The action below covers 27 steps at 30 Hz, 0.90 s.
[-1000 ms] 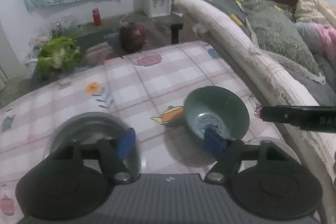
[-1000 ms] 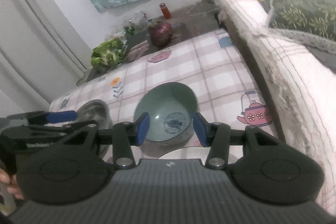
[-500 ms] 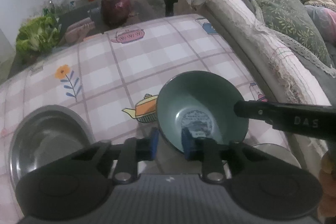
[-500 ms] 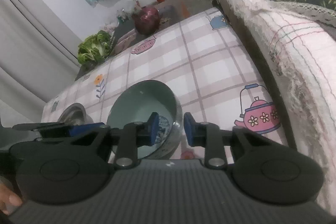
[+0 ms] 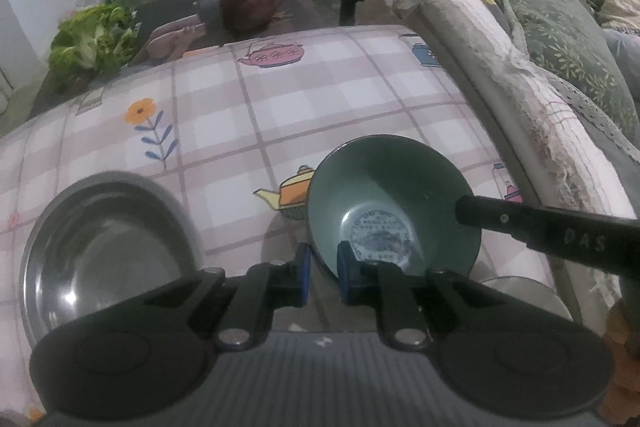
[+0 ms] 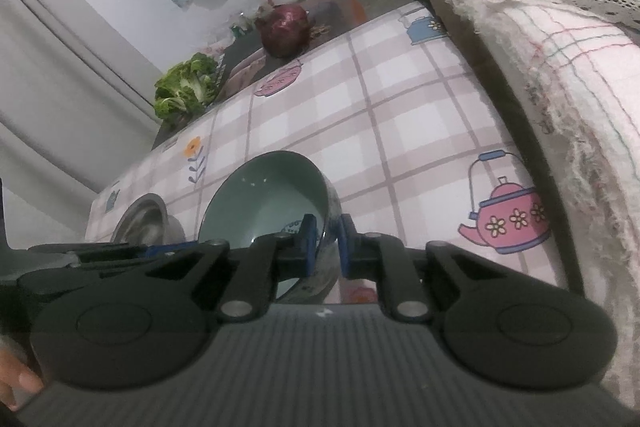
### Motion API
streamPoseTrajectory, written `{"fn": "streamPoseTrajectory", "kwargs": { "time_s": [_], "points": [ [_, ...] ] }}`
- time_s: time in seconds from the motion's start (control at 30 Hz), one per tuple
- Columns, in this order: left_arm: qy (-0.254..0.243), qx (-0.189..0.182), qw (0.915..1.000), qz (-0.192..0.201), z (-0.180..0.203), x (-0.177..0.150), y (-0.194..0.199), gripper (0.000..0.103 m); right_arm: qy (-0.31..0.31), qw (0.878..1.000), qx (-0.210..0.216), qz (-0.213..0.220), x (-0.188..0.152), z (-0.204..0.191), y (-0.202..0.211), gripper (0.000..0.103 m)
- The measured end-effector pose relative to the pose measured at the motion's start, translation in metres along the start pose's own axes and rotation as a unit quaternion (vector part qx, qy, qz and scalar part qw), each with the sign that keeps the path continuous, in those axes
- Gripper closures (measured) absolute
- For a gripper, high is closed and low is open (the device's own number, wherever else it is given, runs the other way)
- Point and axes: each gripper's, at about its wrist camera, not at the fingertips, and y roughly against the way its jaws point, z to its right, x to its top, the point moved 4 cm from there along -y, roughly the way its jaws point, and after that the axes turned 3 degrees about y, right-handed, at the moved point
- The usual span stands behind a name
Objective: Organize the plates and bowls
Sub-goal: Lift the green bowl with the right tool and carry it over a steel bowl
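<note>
On a table covered by a checked teapot-print cloth (image 5: 320, 99), a steel plate (image 5: 100, 243) lies at the near left corner. Just to its right, a green ceramic bowl (image 5: 400, 195) is gripped from both sides: the left gripper (image 5: 322, 273) pinches its near rim, the right gripper (image 6: 328, 247) its right rim.

green bowl (image 5: 394, 203): 1 | steel plates (image 5: 108, 243): 2 | grippers (image 5: 322, 267): 2

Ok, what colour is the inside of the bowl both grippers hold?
Teal green inside the bowl, with a pale printed circle at the bottom; clearest in the left wrist view.
</note>
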Motion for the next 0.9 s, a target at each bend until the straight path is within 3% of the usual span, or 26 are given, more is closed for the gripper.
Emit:
{"fn": "streamPoseTrajectory", "kwargs": {
  "time_s": [0.4, 0.9],
  "points": [
    [-0.005, 0.023, 0.9996, -0.013, 0.005, -0.002, -0.014, 0.081, -0.018, 1.000, 0.011, -0.017, 0.002, 0.001, -0.011, 0.089],
    [-0.002, 0.040, 0.9991, -0.015, 0.009, -0.003, -0.025, 0.081, -0.040, 0.999, 0.017, -0.033, 0.001, 0.006, -0.031, 0.086]
  ]
}}
